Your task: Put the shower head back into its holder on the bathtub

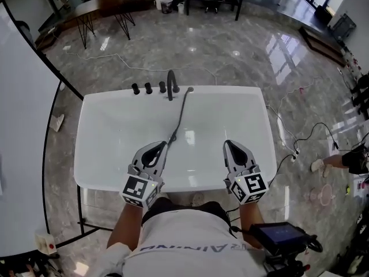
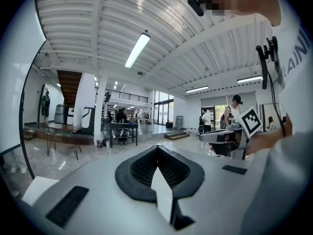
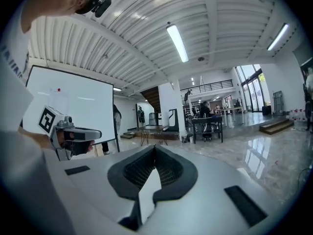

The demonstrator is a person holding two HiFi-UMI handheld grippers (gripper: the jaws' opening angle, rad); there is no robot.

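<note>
Where the head view looks steeply down, a white bathtub [image 1: 115, 103] stands on a glossy marble floor [image 1: 230, 45], with a dark spout [image 1: 171, 84] and three knobs [image 1: 149, 88] on its far rim. A dark hose [image 1: 182, 111] runs from a small fitting [image 1: 190, 89] on that rim down into the tub. Its lower end thickens into what seems to be the shower head [image 1: 171, 137], lying inside the tub just beside the tip of the left hand-held gripper [image 1: 157, 149]. The right hand-held gripper [image 1: 232, 147] hangs over the tub's near part, well apart from the hose. Both point toward the far rim, side by side.

Seen in the left gripper view, the left hand-held gripper [image 2: 157, 150] is clenched, its jaws pressed together with nothing between them. The right hand-held gripper [image 2: 205, 136] shows off to one side with its marker cube [image 2: 250, 121].

Seen in the right gripper view, the right hand-held gripper [image 3: 154, 150] is likewise clenched and empty. The left hand-held gripper [image 3: 95, 134] shows in front of a whiteboard [image 3: 73, 102].
</note>
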